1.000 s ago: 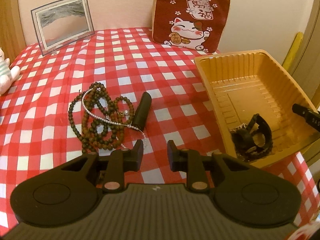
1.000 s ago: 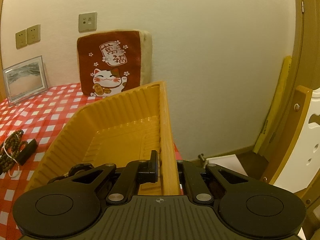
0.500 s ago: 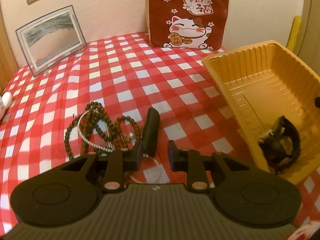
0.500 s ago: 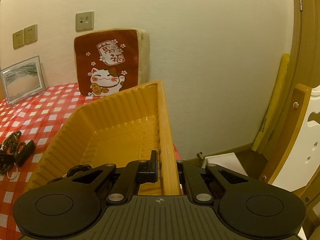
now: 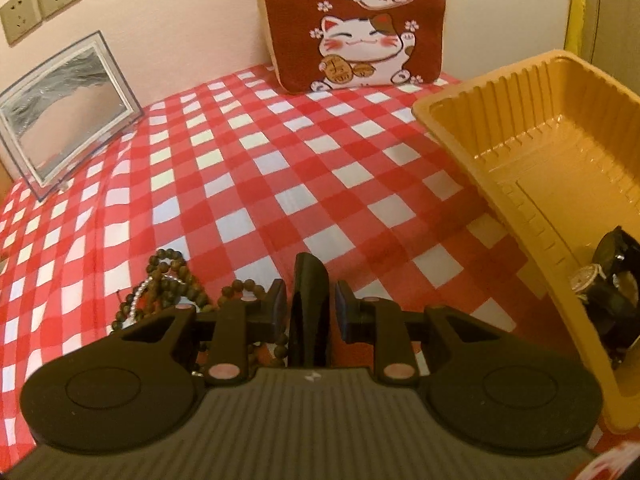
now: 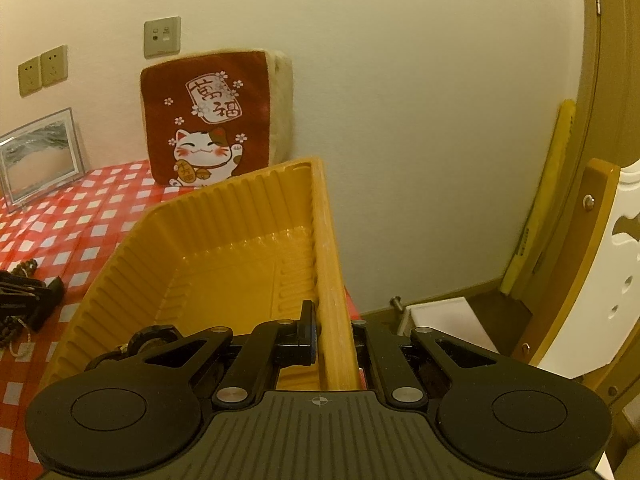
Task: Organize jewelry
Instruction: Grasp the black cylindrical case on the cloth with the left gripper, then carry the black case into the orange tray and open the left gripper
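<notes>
A slim black case (image 5: 309, 276) lies on the red checked cloth, and my left gripper (image 5: 310, 294) straddles it. The jaws are open, with a thin gap showing on each side of the case. Brown bead strands (image 5: 172, 276) and a pearl chain (image 5: 140, 298) are tangled just left of it. My right gripper (image 6: 332, 322) is shut on the right wall of the yellow tray (image 6: 326, 248), which is tipped up. Dark watches (image 5: 612, 284) lie in the tray's near corner (image 5: 484, 184). The right wrist view shows the left gripper (image 6: 24, 294) at its far left edge.
A red lucky-cat cushion (image 5: 352, 24) leans on the back wall, and a framed picture (image 5: 68, 108) stands at the back left. Right of the table edge are a wooden chair (image 6: 592, 272), a yellow board (image 6: 540, 208) and a white box (image 6: 444, 320) on the floor.
My left gripper has come forward and down over the jewelry pile; the black case, earlier ahead of the fingers, now sits between them. The right gripper and tray have stayed put.
</notes>
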Demonstrator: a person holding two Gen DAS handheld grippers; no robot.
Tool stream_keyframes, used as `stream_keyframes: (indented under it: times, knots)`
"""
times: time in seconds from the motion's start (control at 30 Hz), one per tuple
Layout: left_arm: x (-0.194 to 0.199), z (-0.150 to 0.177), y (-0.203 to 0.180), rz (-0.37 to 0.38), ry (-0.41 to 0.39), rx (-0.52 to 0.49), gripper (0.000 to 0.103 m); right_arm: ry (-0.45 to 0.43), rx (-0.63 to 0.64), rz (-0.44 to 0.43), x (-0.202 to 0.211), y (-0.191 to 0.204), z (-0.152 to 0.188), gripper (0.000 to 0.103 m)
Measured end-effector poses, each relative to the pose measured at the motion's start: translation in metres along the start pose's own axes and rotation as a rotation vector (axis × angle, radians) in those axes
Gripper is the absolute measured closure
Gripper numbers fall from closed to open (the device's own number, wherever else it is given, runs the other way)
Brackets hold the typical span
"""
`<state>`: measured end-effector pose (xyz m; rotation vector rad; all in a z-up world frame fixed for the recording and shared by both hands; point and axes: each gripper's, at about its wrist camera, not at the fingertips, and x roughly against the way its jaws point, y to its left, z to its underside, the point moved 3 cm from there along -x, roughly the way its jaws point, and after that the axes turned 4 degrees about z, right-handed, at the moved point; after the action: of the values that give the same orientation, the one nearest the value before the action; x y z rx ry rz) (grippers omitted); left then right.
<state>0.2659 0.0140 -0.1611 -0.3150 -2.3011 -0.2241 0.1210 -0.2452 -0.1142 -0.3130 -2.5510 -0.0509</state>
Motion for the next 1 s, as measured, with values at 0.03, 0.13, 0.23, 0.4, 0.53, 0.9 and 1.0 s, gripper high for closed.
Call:
stream_keyframes:
  times: [0.03,0.13,0.23,0.4,0.53,0.9,1.0]
  knots:
    - [-0.002,0.001,0.000,0.007,0.009,0.000,0.080,0.000,0.000,0.000,0.000,0.000,0.000,0.098]
    - [-0.002,0.005,-0.003,0.022,0.028,0.003,0.083,0.002,-0.001,0.000,0.000,-0.001,0.000,0.098]
    - [0.003,0.010,-0.004,0.032,0.027,0.020,0.084,0.005,-0.002,0.001,-0.001,0.000,0.000,0.098]
    - [0.012,0.015,-0.005,0.047,0.041,0.066,0.084,0.002,0.002,-0.006,-0.001,0.000,0.000,0.098]
    - [0.024,0.015,-0.006,0.064,0.024,0.102,0.084,0.001,0.004,-0.011,0.000,0.000,0.001,0.098]
    - [0.067,-0.026,-0.049,0.265,-0.083,0.122,0.084,-0.003,0.001,-0.020,0.001,0.000,0.000,0.098]
    - [0.065,-0.034,-0.067,0.316,-0.087,0.116,0.084,-0.004,0.000,-0.024,0.002,0.000,0.001,0.098]
